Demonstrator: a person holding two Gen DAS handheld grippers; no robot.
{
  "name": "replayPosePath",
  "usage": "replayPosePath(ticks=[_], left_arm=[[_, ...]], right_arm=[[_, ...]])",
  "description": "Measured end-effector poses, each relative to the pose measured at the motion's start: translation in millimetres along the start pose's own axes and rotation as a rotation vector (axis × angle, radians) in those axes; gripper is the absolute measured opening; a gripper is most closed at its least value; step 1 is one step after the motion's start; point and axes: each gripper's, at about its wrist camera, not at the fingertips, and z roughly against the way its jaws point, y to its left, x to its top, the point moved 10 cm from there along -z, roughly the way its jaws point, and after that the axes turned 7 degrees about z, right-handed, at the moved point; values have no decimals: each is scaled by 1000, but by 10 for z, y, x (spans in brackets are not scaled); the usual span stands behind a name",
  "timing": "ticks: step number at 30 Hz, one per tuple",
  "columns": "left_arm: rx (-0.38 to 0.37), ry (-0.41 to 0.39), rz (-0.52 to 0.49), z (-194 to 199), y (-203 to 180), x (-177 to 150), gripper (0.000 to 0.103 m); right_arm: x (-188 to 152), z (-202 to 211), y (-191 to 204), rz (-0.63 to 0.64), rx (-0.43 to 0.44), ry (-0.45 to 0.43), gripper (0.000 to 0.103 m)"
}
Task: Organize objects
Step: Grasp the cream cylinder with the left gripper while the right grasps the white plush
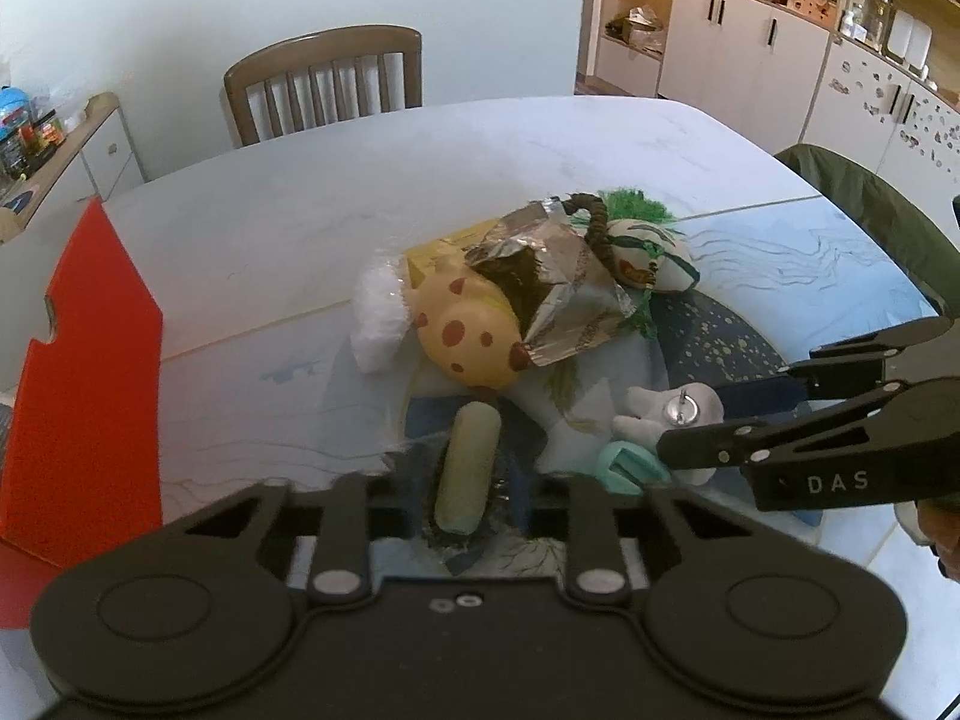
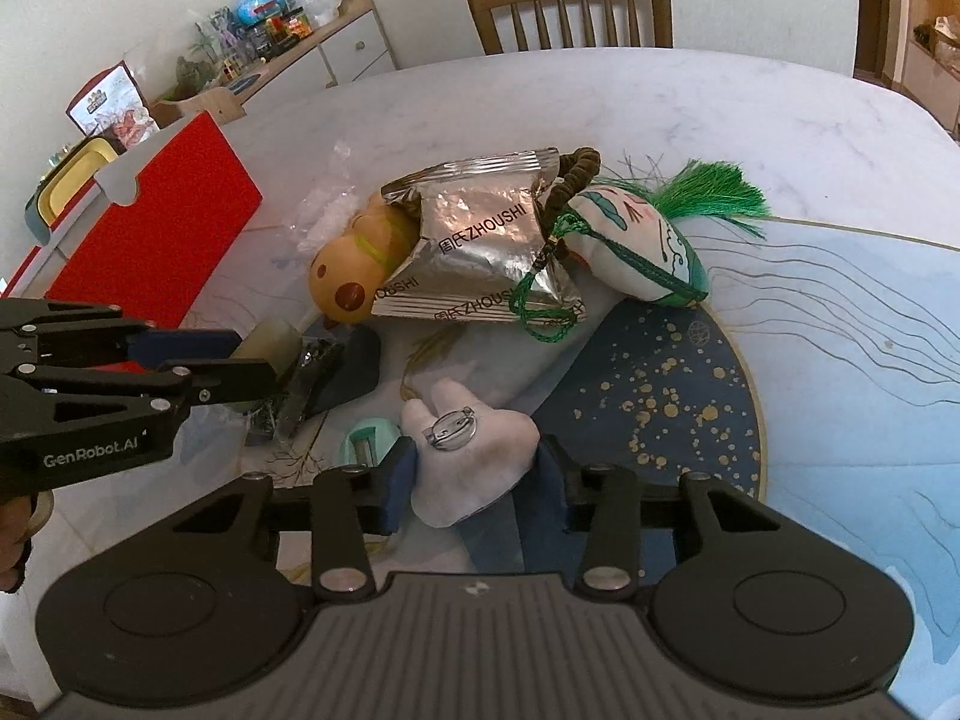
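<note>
Hand-held gripper (image 2: pixel 474 489) straddles plush (image 2: pixel 465 468); red box (image 2: pixel 162 240) nearby.

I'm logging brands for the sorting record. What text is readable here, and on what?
"ZHOUSHI", printed several times, with Chinese characters before it: silver foil packet.
"GenRobot.AI": left hand-held gripper.
"DAS": right hand-held gripper.
Printed card on the sideboard: too small to read.
</note>
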Motion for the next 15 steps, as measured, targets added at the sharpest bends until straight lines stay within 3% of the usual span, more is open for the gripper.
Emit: replayPosePath(ticks=[15], left_arm=[[-1,6,4,133,39,21,14]], right_arm=[[73,306,125,-12,-25,-61,40]])
